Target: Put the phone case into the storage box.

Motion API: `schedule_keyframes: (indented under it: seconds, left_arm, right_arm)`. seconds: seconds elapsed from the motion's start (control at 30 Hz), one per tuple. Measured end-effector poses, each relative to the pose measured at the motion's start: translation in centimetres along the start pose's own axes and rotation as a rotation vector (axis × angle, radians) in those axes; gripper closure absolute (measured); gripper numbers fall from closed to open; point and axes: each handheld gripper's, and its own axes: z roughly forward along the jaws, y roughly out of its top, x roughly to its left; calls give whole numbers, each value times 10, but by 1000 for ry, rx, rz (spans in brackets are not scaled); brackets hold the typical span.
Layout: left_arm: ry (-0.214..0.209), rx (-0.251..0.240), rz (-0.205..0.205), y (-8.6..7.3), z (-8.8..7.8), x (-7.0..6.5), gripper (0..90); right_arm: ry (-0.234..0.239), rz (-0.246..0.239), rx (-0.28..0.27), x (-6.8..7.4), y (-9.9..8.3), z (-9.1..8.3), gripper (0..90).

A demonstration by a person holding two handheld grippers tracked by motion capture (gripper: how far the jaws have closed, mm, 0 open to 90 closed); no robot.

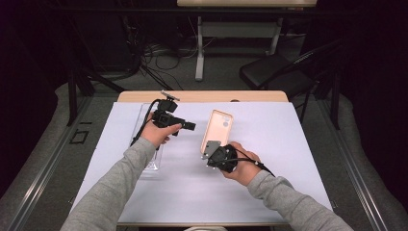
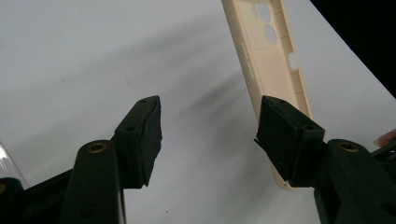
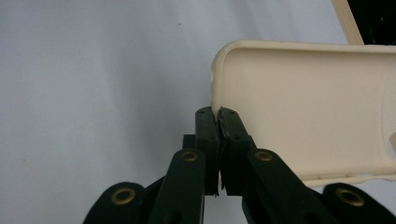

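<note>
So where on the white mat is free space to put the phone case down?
The mat is bare right of the case up to its right edge, and along the near edge between the two sleeves. The left side is crowded: a clear tray lies there under the left gripper. The right gripper pinches the case's near edge.

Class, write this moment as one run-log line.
right claw: shut on phone case edge | left claw: open, beside case | clear tray: at table's left
</note>
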Motion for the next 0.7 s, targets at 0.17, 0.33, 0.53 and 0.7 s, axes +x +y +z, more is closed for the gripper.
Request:
schedule_keyframes:
  seconds: [0.17, 0.33, 0.53, 0.7]
  left_arm:
    - [-2, -5, -1, 1, 1, -2, 413]
    - [-9, -12, -1, 3, 2, -3, 444]
    - [-22, 15, -48, 2, 6, -7, 464]
    - [-52, -1, -84, 3, 7, -8, 479]
  right_arm:
    - [-2, -2, -8, 1, 0, 1, 883]
    - [-2, -4, -2, 2, 1, 1, 883]
    - [-5, -9, -6, 4, 3, 2, 883]
    - [-5, -14, -9, 6, 4, 3, 883]
